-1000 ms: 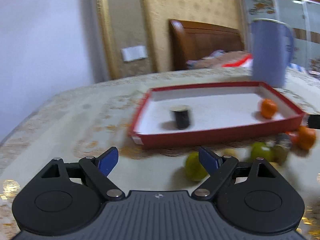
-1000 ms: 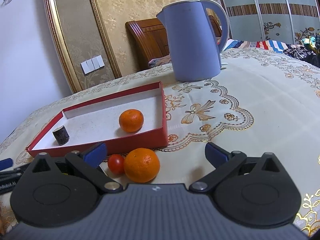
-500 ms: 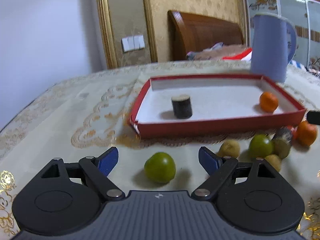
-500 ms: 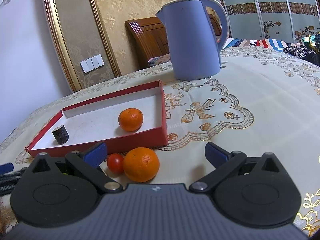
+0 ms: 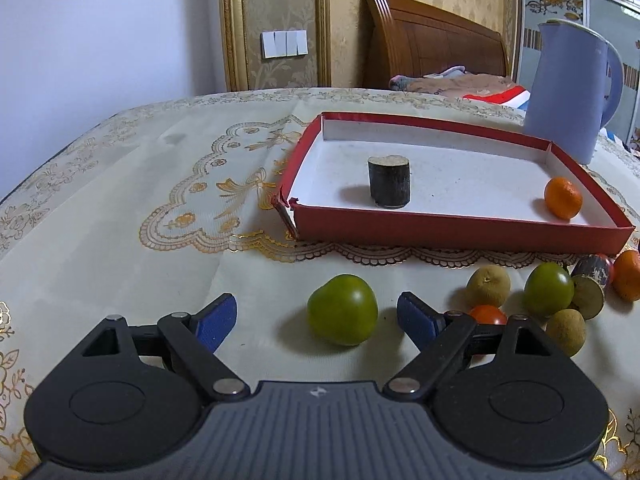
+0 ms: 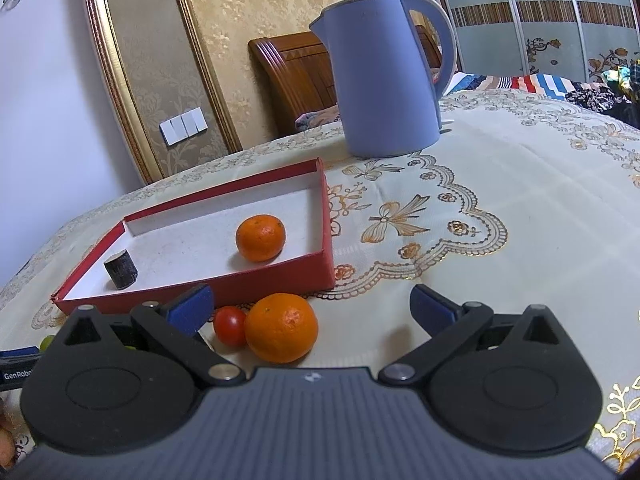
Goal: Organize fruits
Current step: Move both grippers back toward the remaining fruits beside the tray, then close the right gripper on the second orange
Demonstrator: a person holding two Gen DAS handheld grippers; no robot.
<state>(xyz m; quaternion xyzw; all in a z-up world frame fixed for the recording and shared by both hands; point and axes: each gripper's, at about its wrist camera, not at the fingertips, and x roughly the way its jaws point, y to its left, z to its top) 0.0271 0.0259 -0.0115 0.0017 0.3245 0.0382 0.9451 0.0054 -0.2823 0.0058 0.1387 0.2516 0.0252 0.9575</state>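
Observation:
A red tray [image 5: 460,227] [image 6: 192,292] with a white floor holds a dark cut cylinder [image 5: 389,181] [image 6: 121,269] and a small orange [image 5: 563,197] [image 6: 260,237]. My left gripper [image 5: 316,316] is open, and a green round fruit [image 5: 343,309] lies on the cloth between its blue pads, nearer the right one, untouched. To its right lie several more fruits: a tan one [image 5: 489,285], a green one [image 5: 548,289], a red tomato [image 5: 488,314]. My right gripper [image 6: 310,305] is open over an orange [image 6: 281,327] and a small tomato [image 6: 229,325] in front of the tray.
A blue kettle [image 5: 570,92] [image 6: 386,76] stands behind the tray's right end. The cream embroidered tablecloth [image 5: 160,200] drops off at the left edge. A wooden headboard [image 5: 428,40] and a wall stand beyond the table.
The left wrist view has swung right and sunk a little: the green fruit, earlier by the right pad, now lies between the pads. The right wrist view is unchanged.

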